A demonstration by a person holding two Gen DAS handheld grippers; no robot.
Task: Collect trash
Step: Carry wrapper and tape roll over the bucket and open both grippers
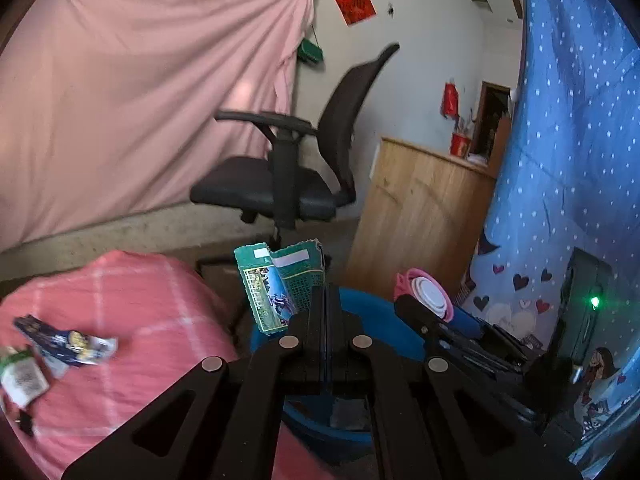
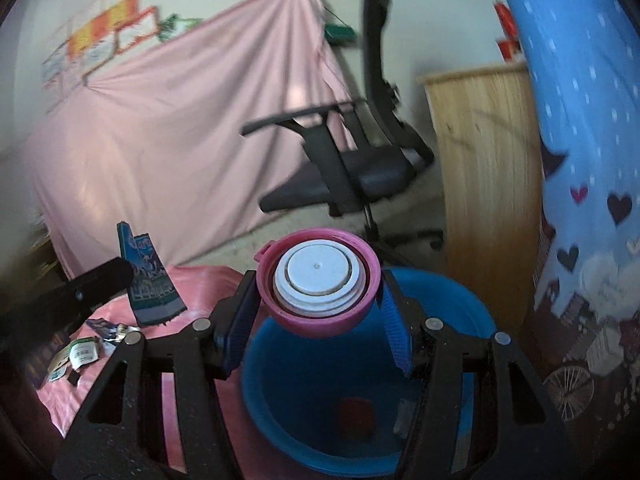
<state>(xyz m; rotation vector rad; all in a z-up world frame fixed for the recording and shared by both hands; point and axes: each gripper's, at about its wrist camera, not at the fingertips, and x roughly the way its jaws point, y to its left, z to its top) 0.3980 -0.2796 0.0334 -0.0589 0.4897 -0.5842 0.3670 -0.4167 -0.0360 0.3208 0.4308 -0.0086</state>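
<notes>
My left gripper [image 1: 326, 292] is shut on a torn green snack wrapper [image 1: 280, 280] that sticks up from its tips. Under it lies the rim of a blue basin [image 1: 376, 320]. My right gripper [image 2: 318, 292] is shut on a pink collapsible cup with a white centre [image 2: 318, 280], gripped between the blue pads [image 2: 394, 320] and held over the blue basin [image 2: 460, 300]. A red piece [image 2: 356, 416] and a grey piece [image 2: 402, 416] lie in the basin. The right wrist view also shows the green wrapper [image 2: 150, 280] at the left. The pink cup [image 1: 426, 292] shows in the left wrist view too.
A pink checked cloth [image 1: 140, 320] to the left carries a blue wrapper [image 1: 68, 344] and a white-green packet [image 1: 22, 376]. Behind stand a black office chair [image 1: 304, 160], a wooden cabinet [image 1: 420, 208], a pink sheet on the wall and a blue dotted curtain [image 1: 572, 140].
</notes>
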